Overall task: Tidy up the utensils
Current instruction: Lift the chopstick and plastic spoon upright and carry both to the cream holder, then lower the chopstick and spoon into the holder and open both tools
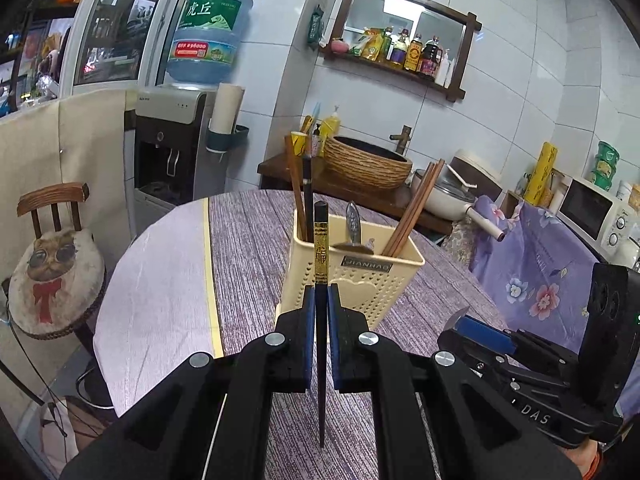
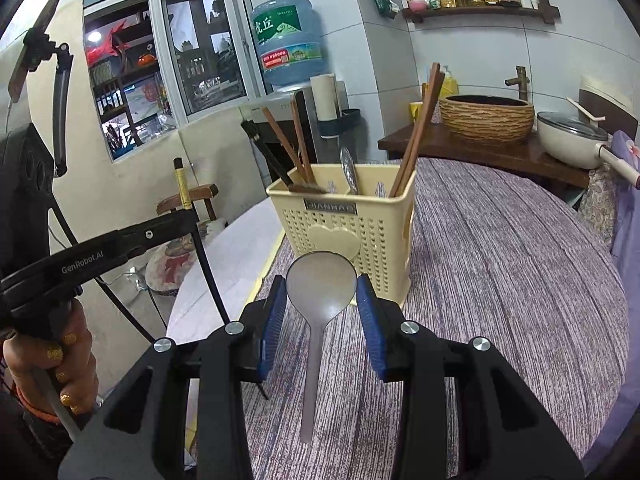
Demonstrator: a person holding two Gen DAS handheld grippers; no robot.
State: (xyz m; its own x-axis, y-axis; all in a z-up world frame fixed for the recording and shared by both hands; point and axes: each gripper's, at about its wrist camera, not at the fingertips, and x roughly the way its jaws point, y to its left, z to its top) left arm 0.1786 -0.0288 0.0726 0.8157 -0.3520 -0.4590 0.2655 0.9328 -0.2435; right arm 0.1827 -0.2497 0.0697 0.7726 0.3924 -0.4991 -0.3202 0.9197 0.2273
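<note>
A cream perforated utensil holder (image 1: 352,276) (image 2: 348,224) stands on the round table and holds brown and black chopsticks (image 1: 412,216) (image 2: 416,132) and a metal spoon (image 1: 354,224). My left gripper (image 1: 320,304) is shut on a black chopstick with a gold band (image 1: 321,256), held upright just in front of the holder; it also shows in the right wrist view (image 2: 184,188). My right gripper (image 2: 322,292) holds a metal spoon (image 2: 322,292) by its bowl, handle hanging down, close before the holder.
The table (image 1: 256,248) (image 2: 500,260) has a purple striped cloth. A chair with a cat cushion (image 1: 52,256) stands to the left. A water dispenser (image 1: 172,148), a woven basin (image 1: 366,164) on a side counter, a pan (image 2: 572,136) and a microwave (image 1: 596,216) stand behind.
</note>
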